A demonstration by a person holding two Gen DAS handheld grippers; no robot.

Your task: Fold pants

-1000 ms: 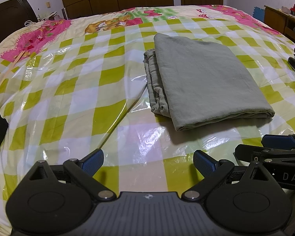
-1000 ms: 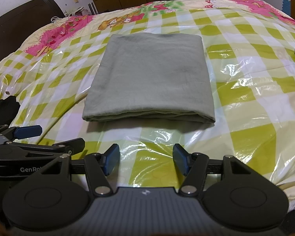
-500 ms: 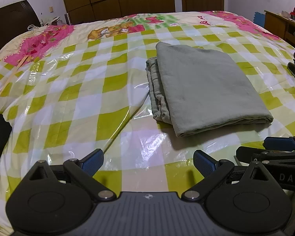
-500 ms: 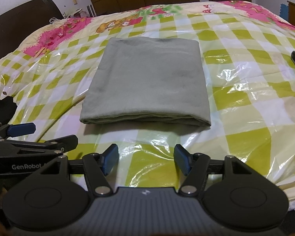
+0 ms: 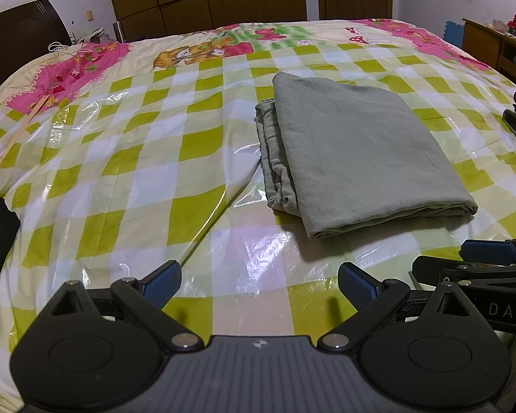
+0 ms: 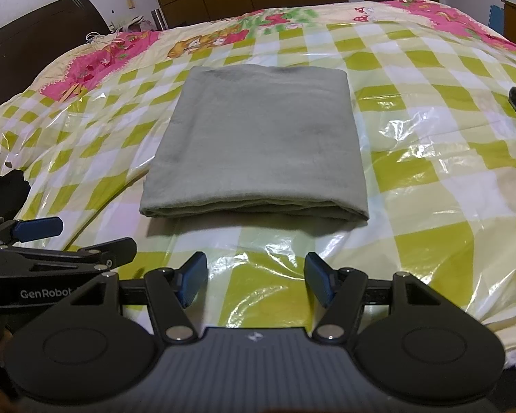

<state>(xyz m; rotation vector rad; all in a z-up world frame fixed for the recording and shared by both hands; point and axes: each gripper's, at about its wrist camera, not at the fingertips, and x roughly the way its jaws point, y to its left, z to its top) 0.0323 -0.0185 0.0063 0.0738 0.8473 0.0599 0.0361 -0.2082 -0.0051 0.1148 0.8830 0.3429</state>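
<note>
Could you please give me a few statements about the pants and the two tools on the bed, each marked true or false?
1. The grey pants lie folded into a flat rectangle on the checked bed cover. True.
2. The right tool is clamped on the pants. False: it is open, empty and short of them.
3. The left tool is open with nothing between its fingers. True.
4. The pants hang over the bed's edge. False: they lie wholly on the bed.
</note>
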